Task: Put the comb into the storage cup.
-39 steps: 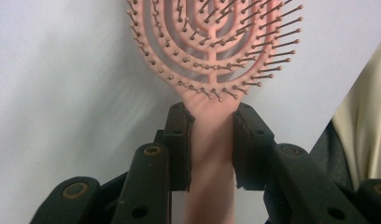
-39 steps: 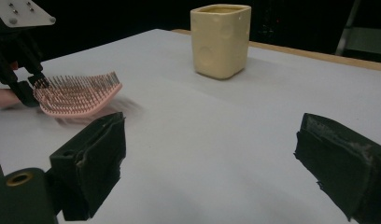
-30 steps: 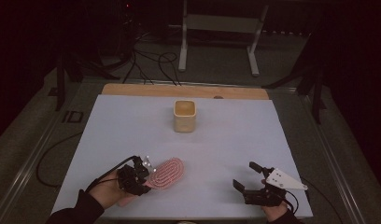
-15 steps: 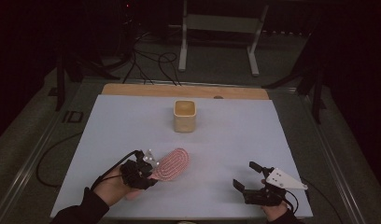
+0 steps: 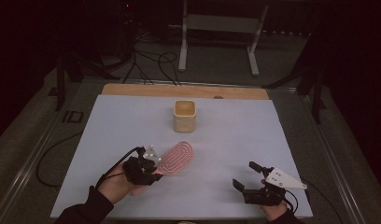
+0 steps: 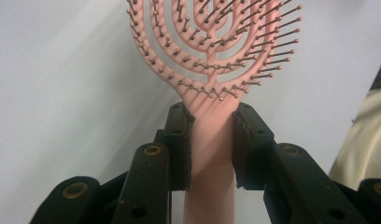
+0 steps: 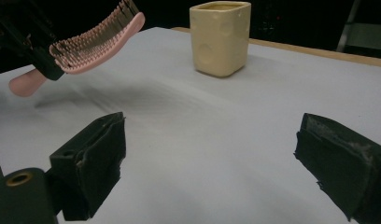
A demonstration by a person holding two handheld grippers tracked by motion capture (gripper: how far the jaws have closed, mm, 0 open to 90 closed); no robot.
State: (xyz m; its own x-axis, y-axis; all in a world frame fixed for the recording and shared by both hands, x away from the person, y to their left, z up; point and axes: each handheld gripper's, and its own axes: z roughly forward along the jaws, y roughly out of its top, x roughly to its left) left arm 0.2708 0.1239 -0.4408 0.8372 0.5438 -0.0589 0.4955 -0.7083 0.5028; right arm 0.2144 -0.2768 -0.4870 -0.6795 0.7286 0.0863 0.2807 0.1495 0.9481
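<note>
Jaws of the left gripper (image 5: 149, 164) clamp the raised hairbrush (image 5: 177, 157); right gripper (image 5: 247, 176) rests low, jaws apart.

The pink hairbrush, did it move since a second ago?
Yes. The hairbrush, shut in the left gripper, went up the view toward the cup.

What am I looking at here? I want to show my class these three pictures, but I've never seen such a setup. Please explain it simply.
No robot here: a person sits at a table covered in pale sheeting and holds a black two-jaw tool in each hand. The high view looks down from above; the other two come from cameras riding on each tool. The left tool has its jaws shut on the handle of a pink hairbrush, bristles facing the camera, lifted off the surface. The right tool hangs open and holds nothing. A cream square cup stands upright farther back, apart from both.
</note>
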